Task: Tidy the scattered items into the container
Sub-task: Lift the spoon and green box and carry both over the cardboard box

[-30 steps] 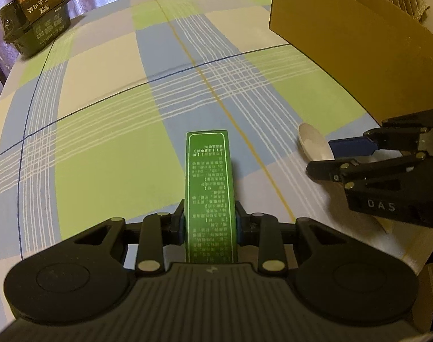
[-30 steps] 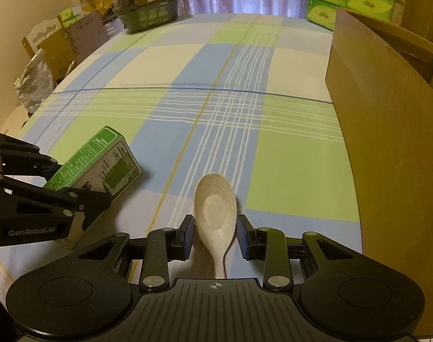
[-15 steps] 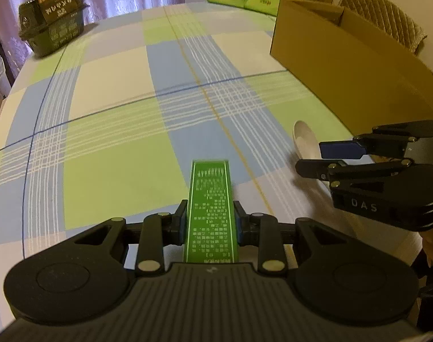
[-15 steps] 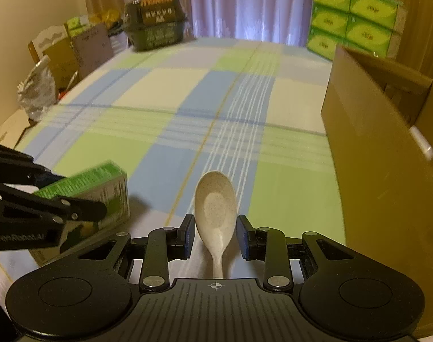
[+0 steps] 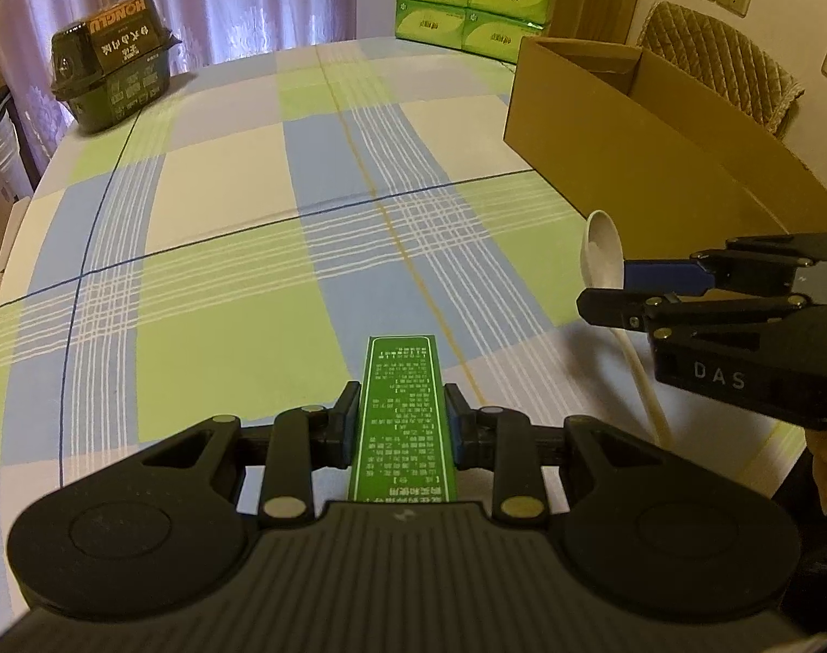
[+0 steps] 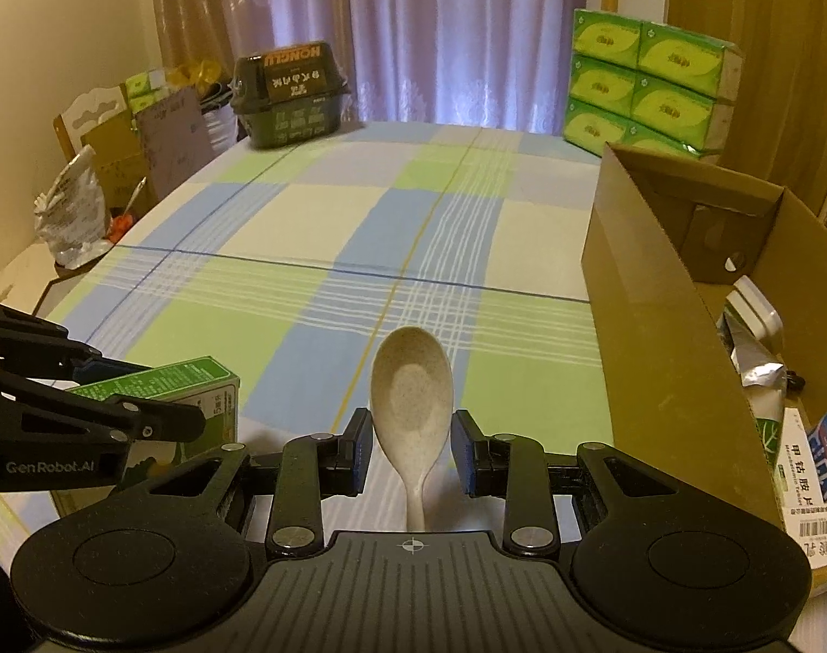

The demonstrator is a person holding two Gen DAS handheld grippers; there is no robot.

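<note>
Transport step: left hand-held gripper (image 5: 401,418) is clamped on the green carton (image 5: 403,413); right hand-held gripper (image 6: 411,449) grips the spoon (image 6: 411,392). Next: carry both over the cardboard box (image 6: 669,337) wall, then release.

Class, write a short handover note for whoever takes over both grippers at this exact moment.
Left gripper: shut on the green box, held above the table.
Right gripper: spoon sits between its pads; contact unclear, though the spoon looks lifted.
Carton stands to the right, open, with several items already inside.
Done: both items picked up.
Left: carry both over the carton's rim and release.
</note>
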